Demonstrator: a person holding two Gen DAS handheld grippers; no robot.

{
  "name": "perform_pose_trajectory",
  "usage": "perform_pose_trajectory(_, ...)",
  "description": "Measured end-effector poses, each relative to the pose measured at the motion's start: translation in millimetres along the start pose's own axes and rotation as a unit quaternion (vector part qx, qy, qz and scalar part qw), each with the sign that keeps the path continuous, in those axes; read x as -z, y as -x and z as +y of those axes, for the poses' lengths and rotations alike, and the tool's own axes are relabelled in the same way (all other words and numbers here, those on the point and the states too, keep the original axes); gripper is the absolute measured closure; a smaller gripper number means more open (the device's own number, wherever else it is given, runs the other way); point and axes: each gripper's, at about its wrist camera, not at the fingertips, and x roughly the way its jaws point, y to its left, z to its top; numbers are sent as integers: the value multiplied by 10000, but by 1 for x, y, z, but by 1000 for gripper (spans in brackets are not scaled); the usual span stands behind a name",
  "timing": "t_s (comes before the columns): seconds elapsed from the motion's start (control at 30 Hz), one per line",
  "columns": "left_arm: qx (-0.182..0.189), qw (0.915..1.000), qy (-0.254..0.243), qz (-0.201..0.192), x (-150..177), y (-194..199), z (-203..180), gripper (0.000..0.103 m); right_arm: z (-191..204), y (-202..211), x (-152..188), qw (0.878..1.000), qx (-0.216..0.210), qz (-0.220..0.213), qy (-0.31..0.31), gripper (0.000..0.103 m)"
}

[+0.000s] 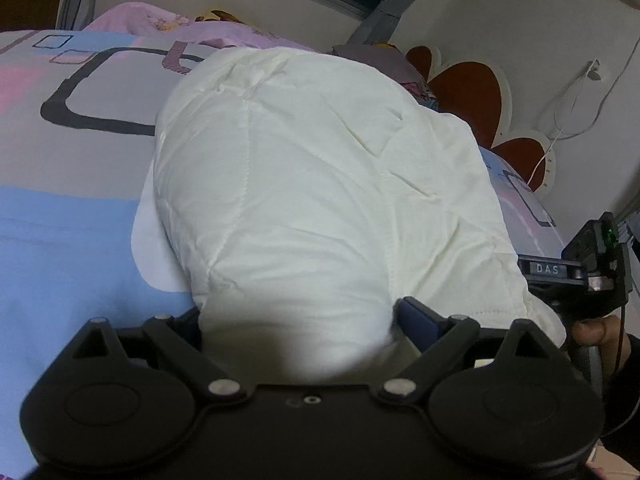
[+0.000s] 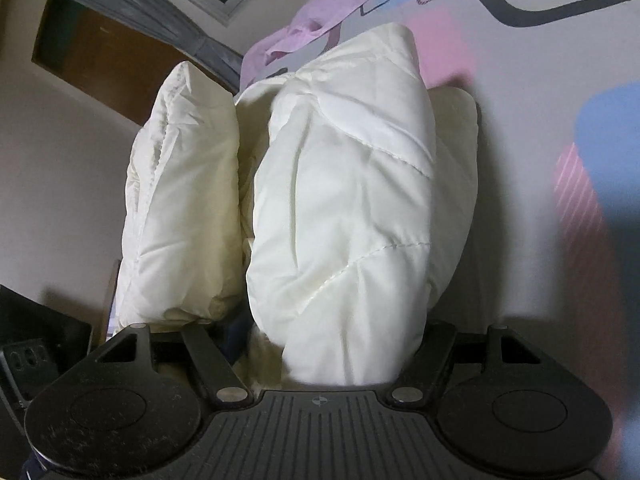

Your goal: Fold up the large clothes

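A large cream-white quilted garment [image 1: 312, 184] lies in a puffy heap on the bed. In the left wrist view my left gripper [image 1: 298, 320] is shut on a thick bunch of its near edge, and the fabric hides the fingertips. In the right wrist view the garment [image 2: 344, 200] is doubled into two padded layers, and my right gripper [image 2: 328, 340] is shut on the bigger layer. The right gripper's body [image 1: 580, 276] shows at the right edge of the left wrist view, beside the garment.
The bed has a sheet [image 1: 72, 208] printed in blue, pink and grey with dark rounded squares. A purple blanket [image 1: 168, 24] lies at the far side. A red and white headboard [image 1: 476, 92] and white cables [image 1: 576, 104] are on the right wall.
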Motion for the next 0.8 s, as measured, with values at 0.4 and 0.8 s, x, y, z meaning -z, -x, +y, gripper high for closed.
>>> perform_pose_trajectory(0.4, -237, 9961, 59, -853, -45, 45, 30, 24, 55, 94, -26, 9802, 871, -1421, 1068, 59)
perform_pose_trajectory(0.8, -202, 9977, -587, -263, -109, -45, -6, 36, 107, -53, -53, 9643, 1741, -380, 1957, 66)
